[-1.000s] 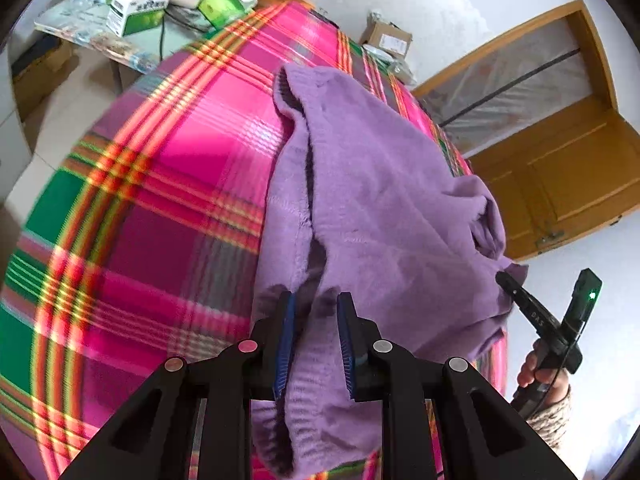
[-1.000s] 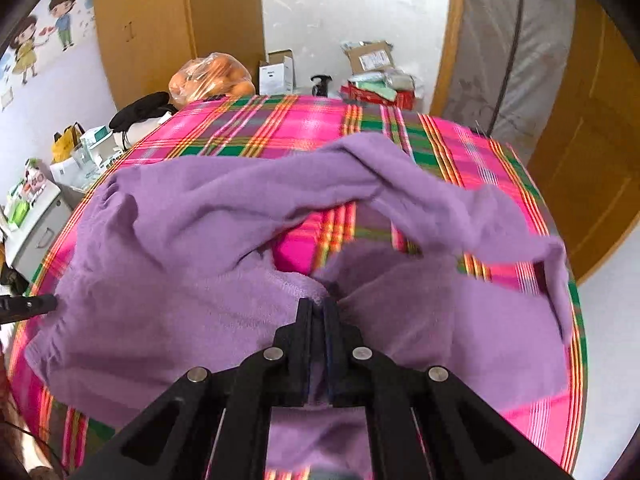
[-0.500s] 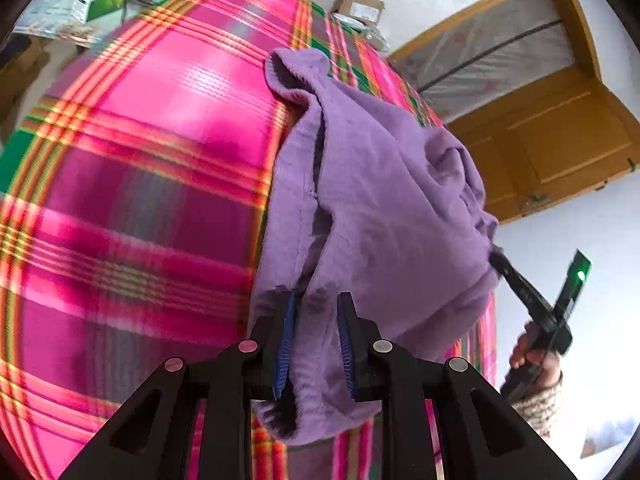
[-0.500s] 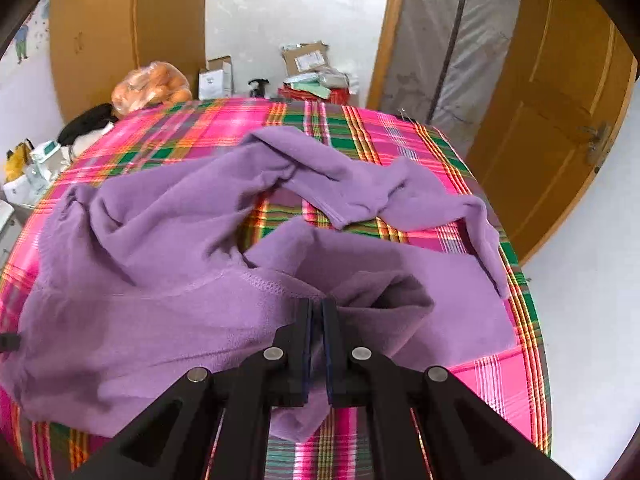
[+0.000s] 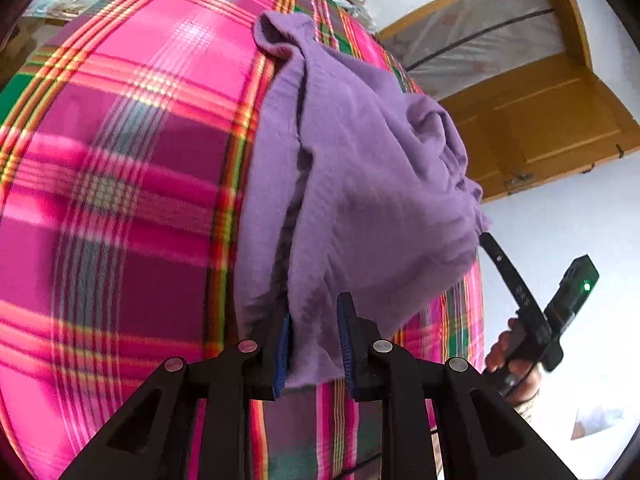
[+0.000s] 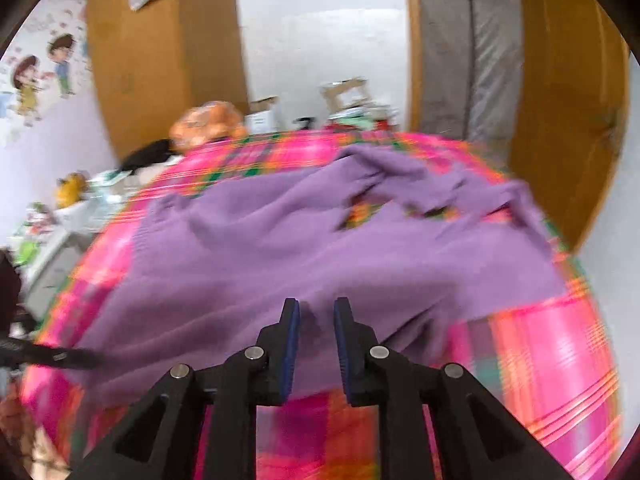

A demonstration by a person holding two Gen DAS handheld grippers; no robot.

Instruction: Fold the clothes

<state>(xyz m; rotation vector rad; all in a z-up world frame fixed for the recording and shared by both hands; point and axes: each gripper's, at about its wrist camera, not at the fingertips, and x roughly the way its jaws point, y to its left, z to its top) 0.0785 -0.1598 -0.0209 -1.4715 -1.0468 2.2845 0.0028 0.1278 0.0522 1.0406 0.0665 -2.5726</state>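
While purple sweater (image 5: 360, 184) lies bunched on plaid-covered tabletop (image 5: 132, 168), handling reads as soft, limp, light knit; drapes, wrinkles, offers no stiffness. Left gripper (image 5: 312, 336): jaws partly spread, hem fold hanging between pads, firm pinch not certain. Right gripper (image 6: 316, 336): jaws opening, pads clear of cloth, sweater edge just ahead and below. Best hold: hem corners or shoulder seams, both layers together, since mid-panel grab would only bunch fabric. Fleecy surface should not slip from pads.
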